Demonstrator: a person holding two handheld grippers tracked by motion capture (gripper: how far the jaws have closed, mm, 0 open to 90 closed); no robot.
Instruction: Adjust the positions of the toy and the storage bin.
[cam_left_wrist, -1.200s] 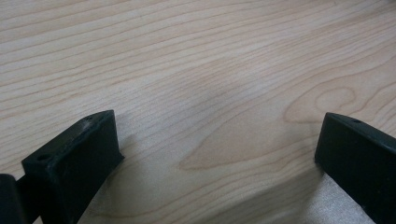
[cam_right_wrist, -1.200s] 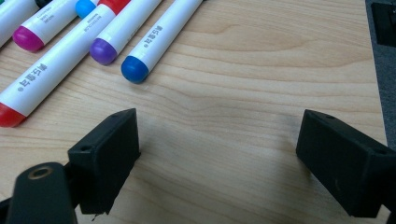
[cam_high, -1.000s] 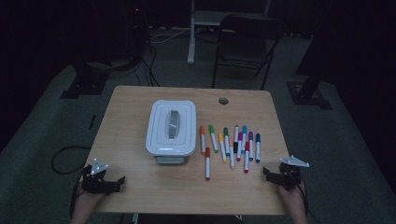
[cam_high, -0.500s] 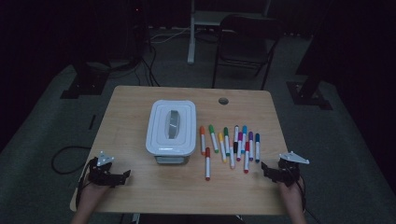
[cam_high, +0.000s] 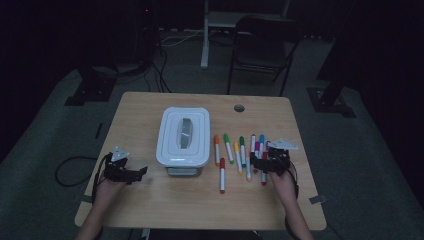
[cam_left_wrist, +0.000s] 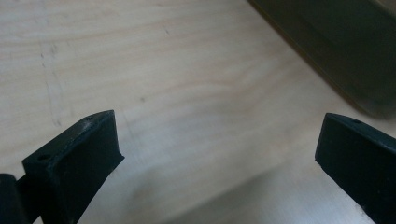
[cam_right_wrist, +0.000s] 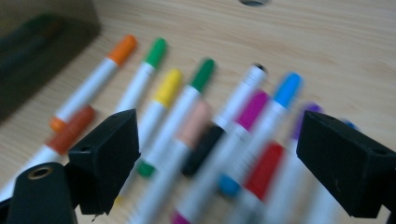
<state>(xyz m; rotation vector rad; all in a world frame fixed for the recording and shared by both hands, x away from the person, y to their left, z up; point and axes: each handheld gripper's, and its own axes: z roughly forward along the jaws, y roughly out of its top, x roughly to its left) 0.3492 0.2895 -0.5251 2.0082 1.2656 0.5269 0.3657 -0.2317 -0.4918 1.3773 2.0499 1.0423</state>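
A white lidded box (cam_high: 183, 136) sits mid-table, with several coloured markers (cam_high: 241, 152) laid out in a row to its right. My right gripper (cam_high: 257, 163) hovers over the near ends of the markers, jaws wide open; in the right gripper view the orange (cam_right_wrist: 93, 84), yellow (cam_right_wrist: 161, 95), blue (cam_right_wrist: 275, 100) and red (cam_right_wrist: 264, 170) markers lie between and under its fingers (cam_right_wrist: 105, 156). My left gripper (cam_high: 135, 173) is at the left, near the box's front-left corner, open over bare wood with nothing between its fingers (cam_left_wrist: 77, 156).
The wooden table (cam_high: 150, 205) has a round cable hole (cam_high: 239, 108) at the back. One red-capped marker (cam_high: 222, 175) lies apart, nearer the front. A folding chair (cam_high: 260, 45) and stand legs stand on the dark floor behind the table.
Both grippers have moved inward and forward: the right one from the table's right edge to over the markers, the left one toward the box.
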